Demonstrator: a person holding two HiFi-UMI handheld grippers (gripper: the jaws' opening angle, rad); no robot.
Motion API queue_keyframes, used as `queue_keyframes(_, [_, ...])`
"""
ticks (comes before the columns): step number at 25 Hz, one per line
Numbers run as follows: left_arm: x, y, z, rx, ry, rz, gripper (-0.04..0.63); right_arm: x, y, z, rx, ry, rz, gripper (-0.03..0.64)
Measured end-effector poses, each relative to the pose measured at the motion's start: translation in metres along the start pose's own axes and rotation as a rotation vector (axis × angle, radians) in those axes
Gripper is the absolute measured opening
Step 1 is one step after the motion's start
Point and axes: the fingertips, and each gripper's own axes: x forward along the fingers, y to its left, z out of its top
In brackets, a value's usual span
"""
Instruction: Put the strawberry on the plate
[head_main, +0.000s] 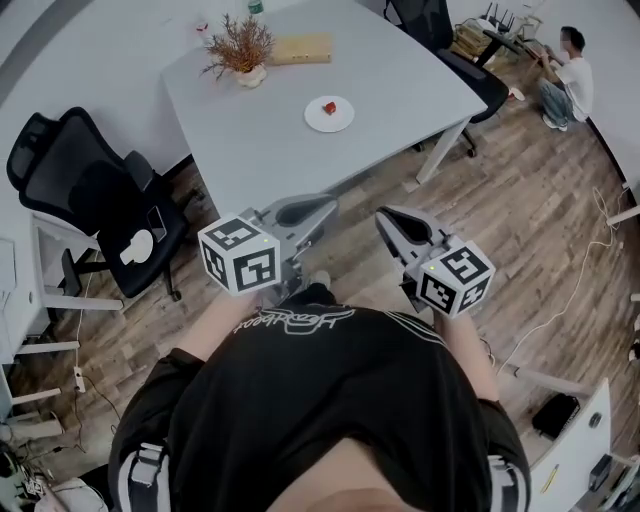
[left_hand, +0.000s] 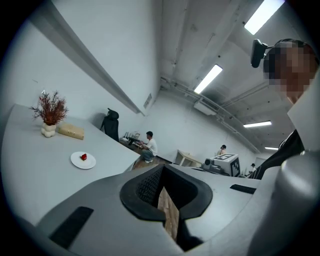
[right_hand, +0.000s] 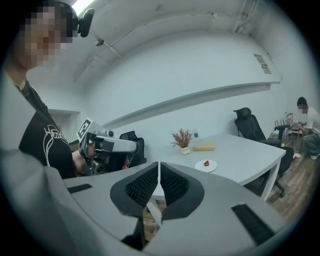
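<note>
Head view: table (head_main: 400, 80) and far office chair (head_main: 430, 22) run past the top edge; hands lie hidden under left gripper (head_main: 325, 205) and right gripper (head_main: 385, 215); strawberry (head_main: 329, 107) too small for detail.

Both grippers are held low in front of the body, side by side in the middle of the head view. The left gripper (head_main: 320, 205) points to the upper right and the right gripper (head_main: 386, 216) to the upper left. Their tips lean toward each other but are apart. In each gripper view the jaws are closed together and hold nothing. The bare left forearm (head_main: 212, 330) and right forearm (head_main: 468, 352) are bent at the sides of the body.
</note>
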Motion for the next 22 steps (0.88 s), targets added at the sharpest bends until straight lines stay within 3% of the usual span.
queue_keyframes(22, [0.012,-0.018,-0.012,0.009,0.039,-0.055,0.006,-0.013,0.008,0.004,-0.015,-0.01,-0.003,0.008])
